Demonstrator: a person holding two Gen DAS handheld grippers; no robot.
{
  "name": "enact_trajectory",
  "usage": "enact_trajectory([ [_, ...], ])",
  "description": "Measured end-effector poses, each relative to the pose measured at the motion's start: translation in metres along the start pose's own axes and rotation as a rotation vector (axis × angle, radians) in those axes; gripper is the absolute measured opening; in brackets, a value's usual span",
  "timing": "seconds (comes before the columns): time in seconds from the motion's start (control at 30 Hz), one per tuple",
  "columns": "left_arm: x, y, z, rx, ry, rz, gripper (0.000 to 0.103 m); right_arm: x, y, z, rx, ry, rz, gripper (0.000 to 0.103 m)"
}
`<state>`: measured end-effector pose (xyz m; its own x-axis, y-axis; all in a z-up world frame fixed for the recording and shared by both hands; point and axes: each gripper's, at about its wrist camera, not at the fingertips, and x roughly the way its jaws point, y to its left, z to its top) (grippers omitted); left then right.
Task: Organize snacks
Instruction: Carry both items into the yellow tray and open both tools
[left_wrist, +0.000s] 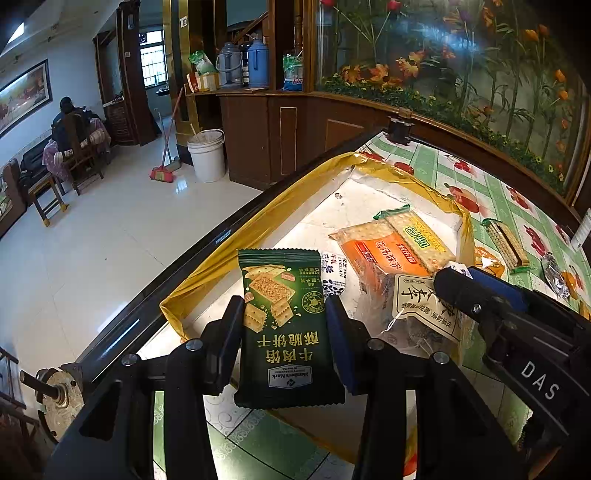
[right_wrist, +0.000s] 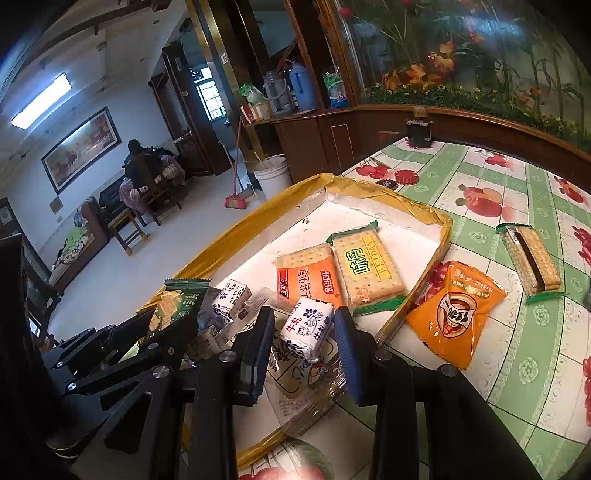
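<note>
about halfway: crackers lie in the yellow-rimmed tray, the left gripper clamps a green packet and the right gripper, jaws part open, brackets a white candy over it, while an orange packet and wafers wait at three o'clock.

tray on table, left part; two cracker packs side by side inside, far-right corner; nougat pack nearer, between right gripper's fingers; pouch and wafer pack outside, right of tray
</note>
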<state>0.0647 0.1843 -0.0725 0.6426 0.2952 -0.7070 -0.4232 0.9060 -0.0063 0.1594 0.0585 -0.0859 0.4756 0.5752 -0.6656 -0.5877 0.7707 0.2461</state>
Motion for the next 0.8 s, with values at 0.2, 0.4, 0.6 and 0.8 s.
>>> enact_trajectory([
  [0.2, 0.001, 0.000, 0.000, -0.003, -0.001, 0.000, 0.043, 0.000, 0.000, 0.000, 0.001, 0.001, 0.000, 0.036],
  [0.4, 0.001, 0.000, 0.000, -0.007, 0.003, -0.002, 0.043, 0.001, 0.001, 0.001, -0.003, 0.004, -0.006, 0.036],
  [0.6, 0.001, 0.003, 0.001, -0.019, 0.013, -0.012, 0.043, 0.001, 0.005, 0.002, -0.014, 0.010, -0.006, 0.036],
  [0.8, -0.010, 0.006, 0.002, -0.031, -0.015, -0.006, 0.046, -0.005, 0.008, 0.000, -0.010, 0.004, -0.014, 0.039],
])
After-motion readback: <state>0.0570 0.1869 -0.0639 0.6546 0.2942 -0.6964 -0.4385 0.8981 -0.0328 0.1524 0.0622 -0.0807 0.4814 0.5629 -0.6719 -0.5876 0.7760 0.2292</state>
